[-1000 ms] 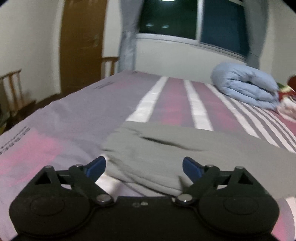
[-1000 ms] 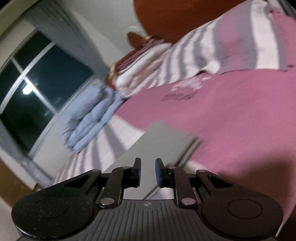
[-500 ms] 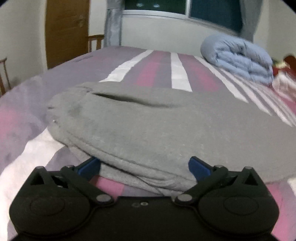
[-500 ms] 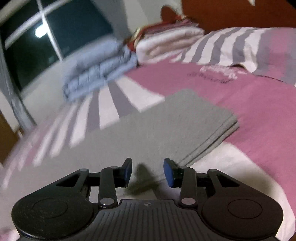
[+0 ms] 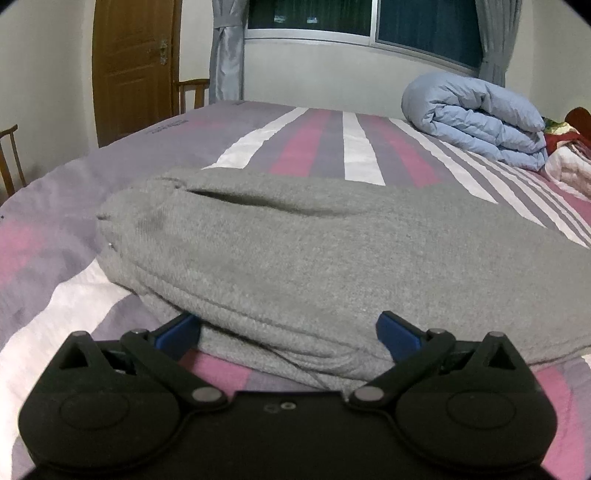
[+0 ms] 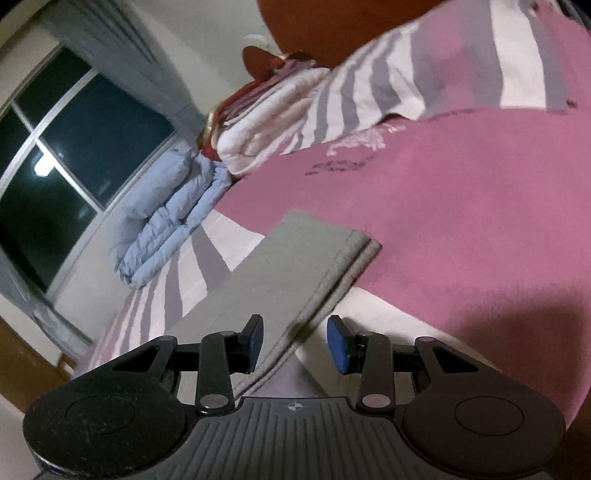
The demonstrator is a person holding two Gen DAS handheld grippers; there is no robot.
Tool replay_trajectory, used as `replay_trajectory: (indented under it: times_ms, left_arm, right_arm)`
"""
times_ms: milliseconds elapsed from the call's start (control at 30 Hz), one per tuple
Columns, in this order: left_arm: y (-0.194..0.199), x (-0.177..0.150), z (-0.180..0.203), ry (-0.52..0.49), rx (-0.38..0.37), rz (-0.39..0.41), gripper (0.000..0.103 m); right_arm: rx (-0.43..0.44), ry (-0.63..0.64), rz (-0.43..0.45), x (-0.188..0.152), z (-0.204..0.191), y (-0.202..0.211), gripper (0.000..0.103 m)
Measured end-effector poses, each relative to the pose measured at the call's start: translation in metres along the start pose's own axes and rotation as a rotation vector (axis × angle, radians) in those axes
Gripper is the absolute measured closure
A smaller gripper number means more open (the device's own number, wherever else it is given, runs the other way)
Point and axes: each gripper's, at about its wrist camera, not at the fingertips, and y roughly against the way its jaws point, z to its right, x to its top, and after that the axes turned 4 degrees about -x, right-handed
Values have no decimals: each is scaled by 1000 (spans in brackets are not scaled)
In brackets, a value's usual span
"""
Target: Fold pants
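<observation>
the grey pants (image 5: pixel 314 258) lie folded lengthwise on the striped bed sheet (image 5: pixel 306 147), filling the middle of the left wrist view from the left side to the right edge of the frame. a dark slit, which looks like a pocket opening, runs across the upper part of the fabric. the left gripper (image 5: pixel 288 332) sits at the bottom centre of that view with its jaws spread wide; the thick near edge of the pants lies between the two blue fingertips (image 5: pixel 177 330), which are beside the cloth but not pressed together on it.

in the right wrist view the frame is tilted. the other end of the pants (image 6: pixel 291 280) runs from the bottom centre up toward the middle of the frame, ending in a squared, layered hem on the pink part of the sheet (image 6: pixel 461 221). the right gripper (image 6: pixel 295 341) is at the bottom centre with its jaws parted; the stacked edge of the pants passes through the gap, close to the left blue pad (image 6: pixel 255 338), and nothing is clamped.

a rolled pale blue duvet (image 5: pixel 476 118) rests on the bed at the upper right of the left wrist view. a wooden door (image 5: pixel 136 66) stands at the upper left, with a dark window (image 5: pixel 369 18) and grey curtains (image 5: pixel 225 48) along the top.
</observation>
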Motion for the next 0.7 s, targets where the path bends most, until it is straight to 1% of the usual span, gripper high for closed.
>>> replay_trajectory:
  times_ms: [133, 267, 467, 700]
  left_arm:
    - [1, -3, -2, 6, -5, 11, 6]
    - [0, -3, -3, 17, -10, 13, 6]
    - [-1, -4, -3, 21, -11, 14, 6]
    - [-1, -4, -3, 22, -11, 14, 6]
  right_arm:
    - [43, -89, -2, 3, 11, -3, 64]
    - [76, -240, 4, 10, 30, -9, 64]
    - [114, -270, -14, 21, 41, -17, 64]
    - [121, -385, -38, 30, 56, -31, 64]
